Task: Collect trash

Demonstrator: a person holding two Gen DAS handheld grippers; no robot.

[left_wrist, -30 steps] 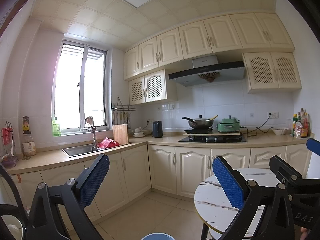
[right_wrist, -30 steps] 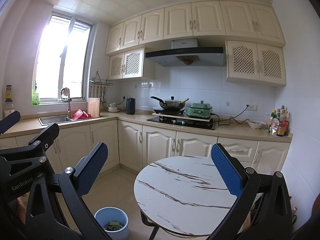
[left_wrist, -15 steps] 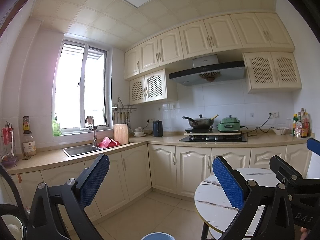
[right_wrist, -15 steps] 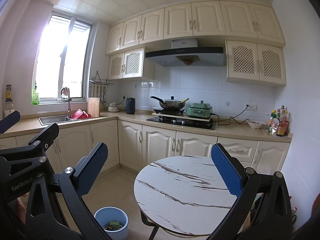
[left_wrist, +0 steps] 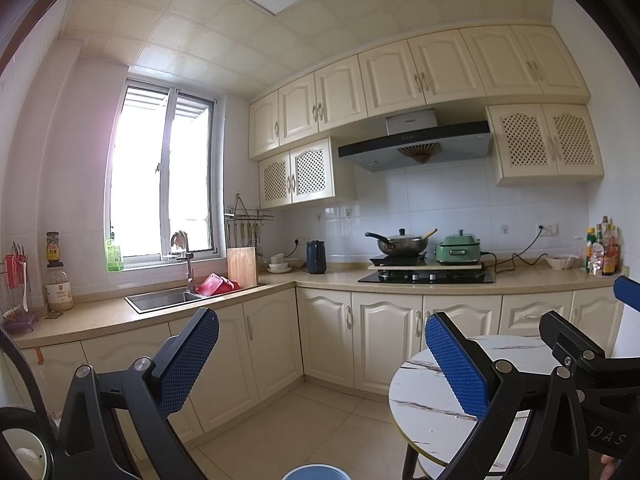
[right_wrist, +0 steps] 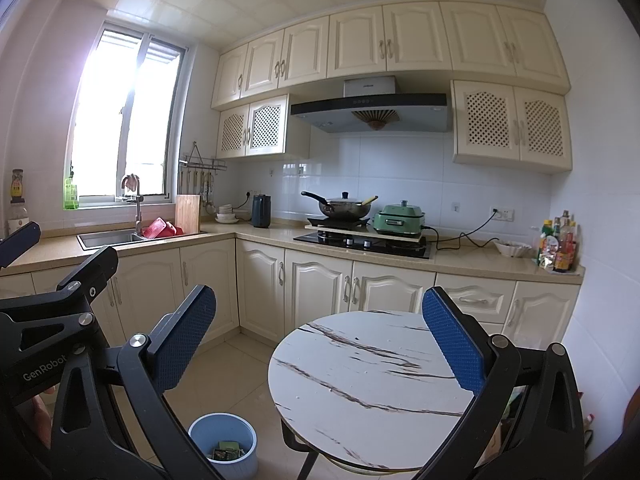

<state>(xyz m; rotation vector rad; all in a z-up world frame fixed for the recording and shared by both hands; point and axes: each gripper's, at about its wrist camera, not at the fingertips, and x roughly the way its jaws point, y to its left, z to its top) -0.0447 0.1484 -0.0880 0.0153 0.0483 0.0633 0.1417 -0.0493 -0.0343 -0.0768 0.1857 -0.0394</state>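
A light blue waste bin stands on the floor left of the round marble table, with several wrappers inside. Only its rim shows at the bottom of the left wrist view. My right gripper is held open above the table's near edge, nothing between its blue pads. My left gripper is open too, held level over the floor beside the table. The left gripper's frame shows at the left of the right wrist view. The table top carries nothing that I can see.
Cream cabinets and a beige counter run along two walls. A sink with a red rack sits under the window, a hob with a wok and a green cooker stand in the middle, and sauce bottles at the right end.
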